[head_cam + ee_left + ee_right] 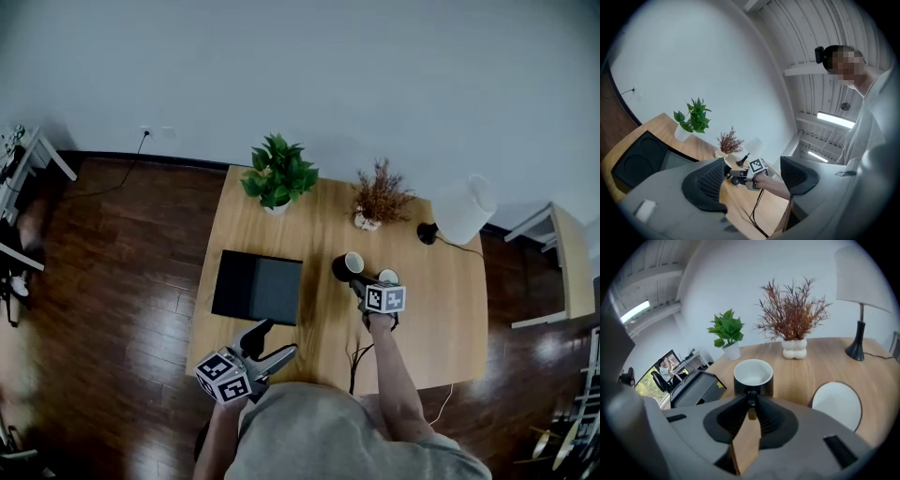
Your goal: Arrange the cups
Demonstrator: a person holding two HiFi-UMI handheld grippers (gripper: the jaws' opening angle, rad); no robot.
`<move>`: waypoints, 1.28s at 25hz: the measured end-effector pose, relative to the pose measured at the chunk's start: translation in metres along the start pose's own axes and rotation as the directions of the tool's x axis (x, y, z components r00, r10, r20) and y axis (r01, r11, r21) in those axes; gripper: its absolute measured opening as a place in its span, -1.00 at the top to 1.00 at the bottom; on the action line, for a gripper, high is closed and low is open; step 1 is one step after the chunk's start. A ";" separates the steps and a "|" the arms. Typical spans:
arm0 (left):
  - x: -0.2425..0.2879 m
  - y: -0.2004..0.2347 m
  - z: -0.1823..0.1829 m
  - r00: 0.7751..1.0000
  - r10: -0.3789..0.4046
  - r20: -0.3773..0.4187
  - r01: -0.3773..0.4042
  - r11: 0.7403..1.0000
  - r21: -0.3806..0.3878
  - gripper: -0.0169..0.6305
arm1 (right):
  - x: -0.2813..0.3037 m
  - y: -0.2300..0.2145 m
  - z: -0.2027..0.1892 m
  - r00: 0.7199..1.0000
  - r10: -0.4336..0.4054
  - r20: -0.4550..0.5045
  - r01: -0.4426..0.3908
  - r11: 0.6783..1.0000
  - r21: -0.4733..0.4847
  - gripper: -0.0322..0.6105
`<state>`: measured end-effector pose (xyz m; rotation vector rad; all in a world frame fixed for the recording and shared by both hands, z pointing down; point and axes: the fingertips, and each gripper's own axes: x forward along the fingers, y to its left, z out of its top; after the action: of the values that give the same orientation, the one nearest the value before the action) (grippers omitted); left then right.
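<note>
A black cup (pixel 348 266) with a white inside (pixel 753 376) stands upright on the wooden table (pixel 441 328). My right gripper (pixel 358 284) points down at it, and its jaws (pixel 751 401) are shut on the cup's handle. A second dark cup with a white inside (pixel 387 277) sits just to the right of it (pixel 836 405), partly hidden by the gripper body. My left gripper (pixel 275 339) hangs over the table's near edge, close to the person's body. It is open and holds nothing (pixel 752 176).
A green potted plant (pixel 278 174), a dried plant in a white vase (pixel 378 199) and a white-shaded lamp (pixel 464 211) line the table's far side. A black pad (pixel 258 287) lies at the left. A dark cable (pixel 356 361) runs off the near edge.
</note>
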<state>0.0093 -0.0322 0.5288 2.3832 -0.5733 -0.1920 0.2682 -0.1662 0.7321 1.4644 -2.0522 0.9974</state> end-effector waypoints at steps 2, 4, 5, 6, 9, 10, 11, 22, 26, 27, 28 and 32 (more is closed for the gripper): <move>-0.003 0.003 0.001 1.000 0.004 0.009 -0.004 1.000 -0.004 -0.17 | -0.009 0.024 0.027 0.997 0.046 0.063 -0.041 0.996 -0.078 0.68; -0.006 0.004 0.002 1.000 0.009 0.021 -0.008 1.000 -0.007 -0.17 | -0.011 0.064 0.052 0.989 0.124 0.083 -0.104 0.972 -0.211 0.68; -0.007 0.005 0.003 1.000 0.011 0.028 -0.011 1.000 -0.005 -0.17 | -0.007 0.086 0.060 0.984 0.163 0.068 -0.138 0.950 -0.281 0.68; -0.008 0.005 0.004 0.999 0.013 0.034 -0.014 1.000 0.001 -0.17 | -0.001 0.109 0.066 0.979 0.199 0.042 -0.172 0.922 -0.347 0.68; -0.012 0.009 0.010 0.998 0.028 0.052 -0.030 0.999 0.028 -0.17 | 0.027 0.174 0.070 0.957 0.284 -0.061 -0.274 0.814 -0.512 0.68; -0.014 0.011 0.012 0.998 0.037 0.058 -0.039 0.999 0.036 -0.17 | 0.039 0.194 0.069 0.949 0.301 -0.096 -0.302 0.776 -0.554 0.68; -0.017 0.013 0.014 0.997 0.047 0.063 -0.050 0.998 0.042 -0.17 | 0.051 0.211 0.067 0.942 0.311 -0.130 -0.326 0.739 -0.590 0.68; -0.058 0.034 0.018 0.981 0.142 0.129 -0.145 0.989 0.014 -0.17 | 0.122 0.308 0.052 0.902 0.291 -0.317 -0.423 0.463 -0.779 0.68; -0.065 0.035 0.018 0.977 0.154 0.145 -0.156 0.988 0.004 -0.17 | 0.130 0.305 0.042 0.899 0.276 -0.340 -0.435 0.457 -0.776 0.68; -0.066 0.036 0.017 0.977 0.156 0.147 -0.158 0.987 0.002 -0.17 | 0.130 0.304 0.040 0.896 0.283 -0.342 -0.440 0.465 -0.768 0.68; -0.067 0.036 0.017 0.977 0.156 0.146 -0.158 0.987 0.002 -0.17 | 0.131 0.304 0.039 0.894 0.291 -0.340 -0.443 0.472 -0.762 0.68; -0.064 0.034 0.018 0.979 0.152 0.136 -0.155 0.988 0.007 -0.17 | 0.136 0.293 0.041 0.926 0.234 -0.298 -0.377 0.508 -0.774 0.50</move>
<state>-0.0650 -0.0367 0.5365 2.3423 -0.8224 -0.2828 -0.0505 -0.2282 0.7106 0.4978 -2.2100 0.1169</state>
